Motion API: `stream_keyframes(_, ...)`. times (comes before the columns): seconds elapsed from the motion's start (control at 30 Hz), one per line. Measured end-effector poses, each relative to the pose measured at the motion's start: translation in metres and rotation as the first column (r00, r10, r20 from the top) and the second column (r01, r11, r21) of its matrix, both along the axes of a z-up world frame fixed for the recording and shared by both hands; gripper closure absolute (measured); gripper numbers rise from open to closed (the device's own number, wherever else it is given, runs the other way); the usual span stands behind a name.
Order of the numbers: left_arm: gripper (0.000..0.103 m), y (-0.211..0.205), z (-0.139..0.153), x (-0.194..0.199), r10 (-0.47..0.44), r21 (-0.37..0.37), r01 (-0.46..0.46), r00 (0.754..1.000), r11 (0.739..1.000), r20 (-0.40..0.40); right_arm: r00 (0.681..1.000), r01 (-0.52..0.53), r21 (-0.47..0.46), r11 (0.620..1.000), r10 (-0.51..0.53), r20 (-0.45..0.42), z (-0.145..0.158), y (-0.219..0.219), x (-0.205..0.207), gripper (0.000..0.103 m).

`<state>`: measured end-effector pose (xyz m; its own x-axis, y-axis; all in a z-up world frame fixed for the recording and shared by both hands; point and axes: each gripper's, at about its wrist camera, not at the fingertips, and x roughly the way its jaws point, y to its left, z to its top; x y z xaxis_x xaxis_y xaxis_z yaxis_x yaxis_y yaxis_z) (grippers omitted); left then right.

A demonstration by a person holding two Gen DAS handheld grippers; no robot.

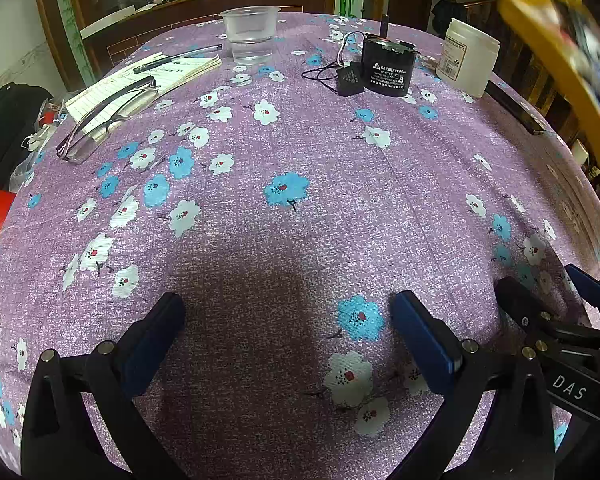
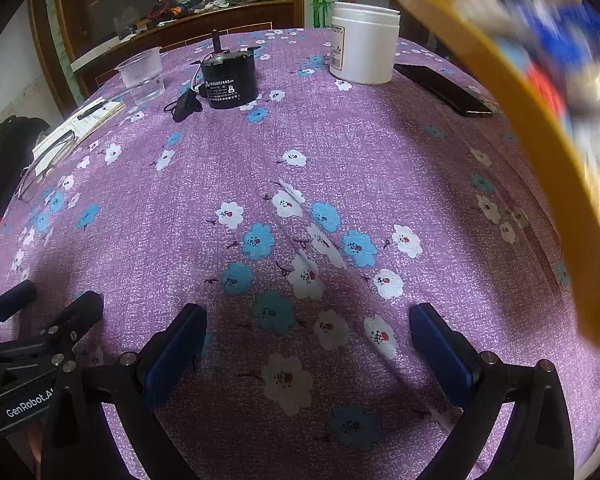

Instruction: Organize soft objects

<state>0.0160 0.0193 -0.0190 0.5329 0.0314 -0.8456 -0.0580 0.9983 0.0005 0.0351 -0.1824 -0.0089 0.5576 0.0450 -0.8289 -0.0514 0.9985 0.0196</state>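
Note:
A blurred yellow-edged thing [image 1: 556, 56] with blue and red patches fills the upper right of both wrist views [image 2: 540, 112], above the table's right side; I cannot tell what it is. My left gripper [image 1: 288, 320] hovers open over the purple floral tablecloth [image 1: 300, 152], with nothing between its blue pads. Close on its right, my right gripper [image 1: 540, 280] pokes in. In the right wrist view, my right gripper [image 2: 306, 316] also stands open and empty above a raised crease in the cloth [image 2: 328, 264]. My left gripper [image 2: 58, 292] shows at the lower left.
At the far side stand a clear plastic cup [image 1: 250, 34] with water, a black motor [image 1: 388, 66] with a wire and a white jar [image 1: 468, 56]. A notepad [image 1: 148, 80] with pen and glasses [image 1: 108, 120] lies far left. A black phone [image 2: 444, 90] lies right.

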Motion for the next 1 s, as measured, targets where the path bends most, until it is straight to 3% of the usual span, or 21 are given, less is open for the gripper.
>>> stream_keyframes(1.0,0.0,-0.0002,-0.0003,0.0007,0.002,0.0,-0.002,1.0,1.0,0.001,1.0,0.0,-0.002,1.0,0.0,0.002,0.0003,-0.0002,-0.0007,0.0)
